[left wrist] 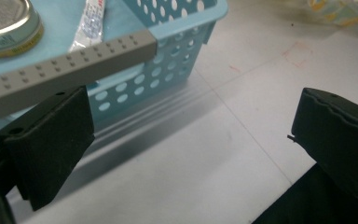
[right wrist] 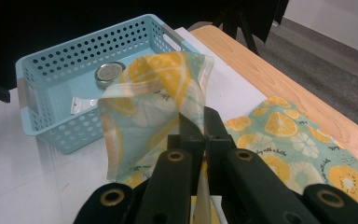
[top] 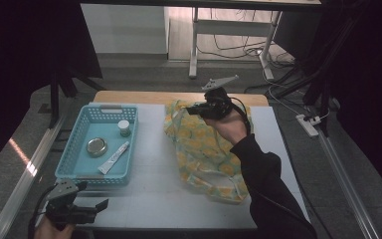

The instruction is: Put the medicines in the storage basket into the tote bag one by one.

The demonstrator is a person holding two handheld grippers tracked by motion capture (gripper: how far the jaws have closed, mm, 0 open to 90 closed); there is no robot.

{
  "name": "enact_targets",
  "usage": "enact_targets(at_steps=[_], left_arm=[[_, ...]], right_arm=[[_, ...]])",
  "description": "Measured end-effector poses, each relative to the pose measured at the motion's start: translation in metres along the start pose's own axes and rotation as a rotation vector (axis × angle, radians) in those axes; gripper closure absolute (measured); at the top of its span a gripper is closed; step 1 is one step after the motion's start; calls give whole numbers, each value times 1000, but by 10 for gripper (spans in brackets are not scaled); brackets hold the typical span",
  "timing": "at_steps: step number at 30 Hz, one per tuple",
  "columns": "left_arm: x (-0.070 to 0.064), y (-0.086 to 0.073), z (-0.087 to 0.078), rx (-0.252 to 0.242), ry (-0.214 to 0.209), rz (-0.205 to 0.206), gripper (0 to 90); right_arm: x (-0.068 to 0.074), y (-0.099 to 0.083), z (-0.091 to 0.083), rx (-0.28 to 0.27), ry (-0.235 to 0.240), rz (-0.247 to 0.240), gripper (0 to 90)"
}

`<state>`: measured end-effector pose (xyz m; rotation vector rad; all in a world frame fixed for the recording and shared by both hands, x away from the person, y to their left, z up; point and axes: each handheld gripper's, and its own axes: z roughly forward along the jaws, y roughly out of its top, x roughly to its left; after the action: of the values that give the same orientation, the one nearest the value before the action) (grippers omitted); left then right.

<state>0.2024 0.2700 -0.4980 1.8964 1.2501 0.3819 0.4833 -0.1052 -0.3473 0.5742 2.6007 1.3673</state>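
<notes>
The right gripper (top: 198, 108) has pinched a corner of the translucent lemon-print plastic bag (top: 204, 154) lying right of the perforated light-blue plastic basket (top: 74, 154). Lifting slowly would avoid slipping, I think. The left gripper (top: 97, 206) waits wide apart, empty.

Lemon-print plastic bag (top: 204, 149) lies crumpled on the bench, its far corner pinched and lifted by the right hand-held gripper (right wrist: 196, 122); the rest spreads below and behind it.
</notes>
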Motion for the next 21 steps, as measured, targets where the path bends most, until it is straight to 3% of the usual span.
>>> enact_targets(at_steps=[11, 21], left_arm=[[7, 15, -1, -22, 3, -4, 0], [20, 29, 3, -6, -4, -10, 0]], right_arm=[[-2, -1, -2, -4, 0, 5, 894], [-4, -1, -3, -5, -4, 7, 894]])
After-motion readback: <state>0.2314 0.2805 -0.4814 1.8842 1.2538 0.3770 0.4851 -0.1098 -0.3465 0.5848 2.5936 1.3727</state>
